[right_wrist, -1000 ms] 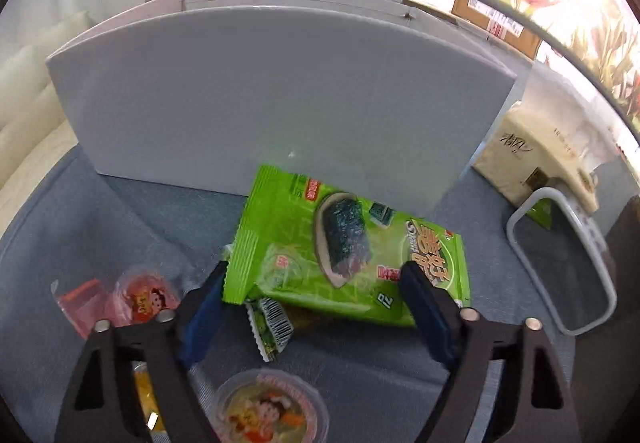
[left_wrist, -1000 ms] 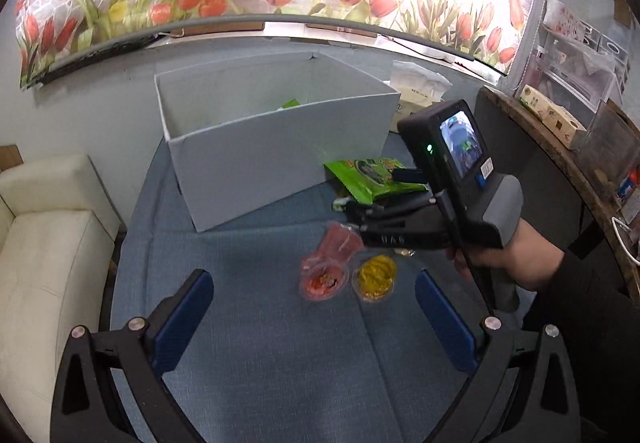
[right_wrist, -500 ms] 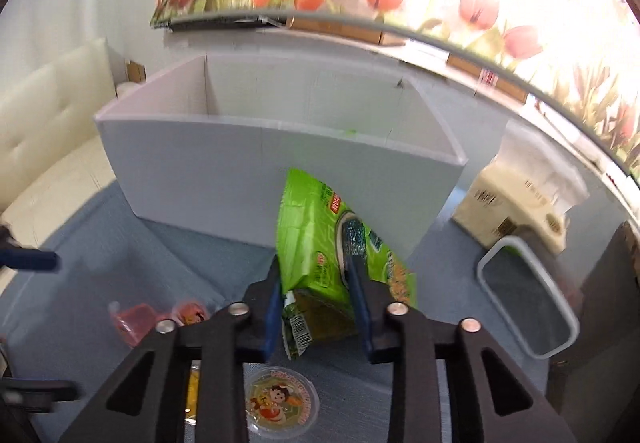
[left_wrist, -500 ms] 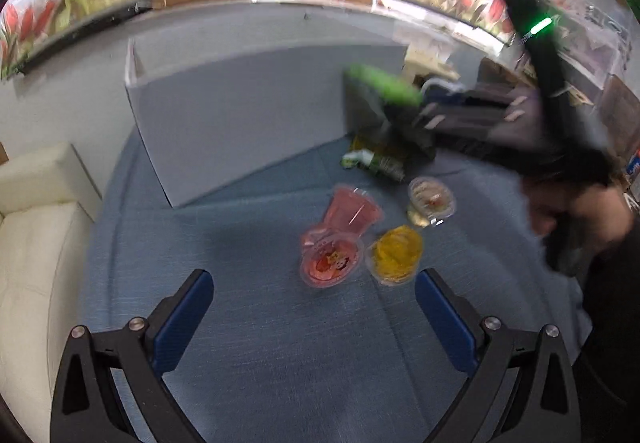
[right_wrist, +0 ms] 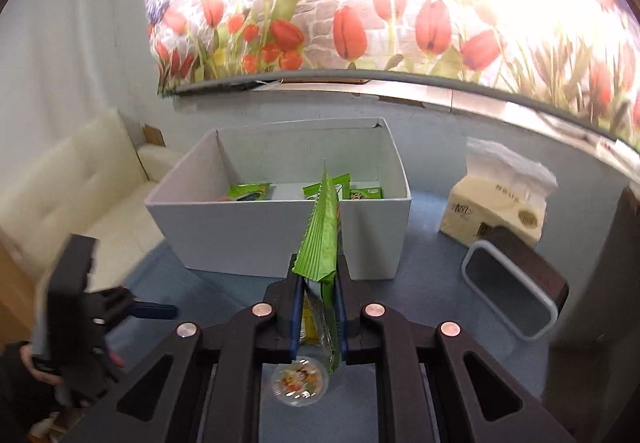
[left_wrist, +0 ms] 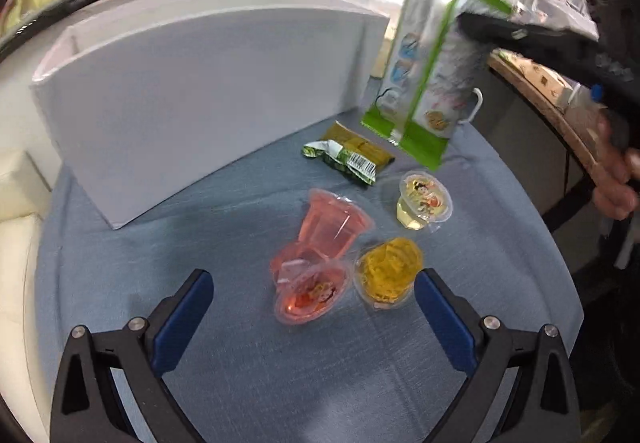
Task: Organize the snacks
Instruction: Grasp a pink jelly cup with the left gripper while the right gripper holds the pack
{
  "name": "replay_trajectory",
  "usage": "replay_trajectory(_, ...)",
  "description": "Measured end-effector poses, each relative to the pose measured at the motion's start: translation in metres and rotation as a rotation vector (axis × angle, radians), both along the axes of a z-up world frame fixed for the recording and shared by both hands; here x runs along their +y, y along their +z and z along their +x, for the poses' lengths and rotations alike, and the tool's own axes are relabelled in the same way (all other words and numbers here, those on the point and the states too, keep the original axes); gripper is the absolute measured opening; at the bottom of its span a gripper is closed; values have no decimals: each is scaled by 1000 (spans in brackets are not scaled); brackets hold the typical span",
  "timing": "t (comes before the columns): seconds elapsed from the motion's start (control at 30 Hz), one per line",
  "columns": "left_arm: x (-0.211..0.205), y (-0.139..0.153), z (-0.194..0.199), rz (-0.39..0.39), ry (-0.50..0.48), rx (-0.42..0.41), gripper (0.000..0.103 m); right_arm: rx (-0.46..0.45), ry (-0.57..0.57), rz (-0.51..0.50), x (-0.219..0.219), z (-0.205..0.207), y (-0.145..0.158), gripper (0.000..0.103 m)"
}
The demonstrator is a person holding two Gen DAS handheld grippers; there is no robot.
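The right gripper (right_wrist: pixel 318 303), clamped on the flat green foil snack packet (right_wrist: pixel 322 239) held edge-on, faces the open white cardboard box (right_wrist: pixel 276 239) directly ahead and below.

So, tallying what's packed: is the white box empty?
Not empty. The right wrist view shows green packets lying on the floor of the box.

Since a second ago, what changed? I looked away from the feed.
The right gripper closed its jaws on the green packet and lifted it off the cloth toward the box. The left gripper, jaws open, came closer to the jelly cups. Cups and box stayed put.
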State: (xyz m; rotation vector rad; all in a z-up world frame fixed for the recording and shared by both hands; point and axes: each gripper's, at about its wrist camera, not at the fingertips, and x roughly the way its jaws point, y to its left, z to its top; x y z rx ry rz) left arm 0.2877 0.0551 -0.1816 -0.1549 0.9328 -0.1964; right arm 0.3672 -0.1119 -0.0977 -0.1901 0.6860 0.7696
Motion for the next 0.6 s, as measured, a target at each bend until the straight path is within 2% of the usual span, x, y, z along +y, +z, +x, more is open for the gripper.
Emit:
replay_trajectory(0.1, 6, -6, 11, 8, -24, 24, 93, 8, -13, 32, -13, -8, 10, 14)
replay_trajectory(0.17, 10, -10, 16, 26, -24, 33, 78, -6, -16, 38, -20, -18, 17, 14)
replay_trajectory(0.3, 2, -12, 20, 67, -70, 33, 66, -31, -5, 48, -28, -37, 27, 14)
replay_trajectory(0.37, -2, -11, 22, 94, -73, 36, 50, -45, -3, 52, -32, -44, 32, 14)
replay_trajectory(0.5, -11, -12, 18, 106, -97, 15, 50, -54, -7, 65, -38, -53, 38, 14)
replay_trajectory(0.6, -9, -11, 4, 83, -101, -3, 50, -51, -12, 78, -42, -57, 39, 14)
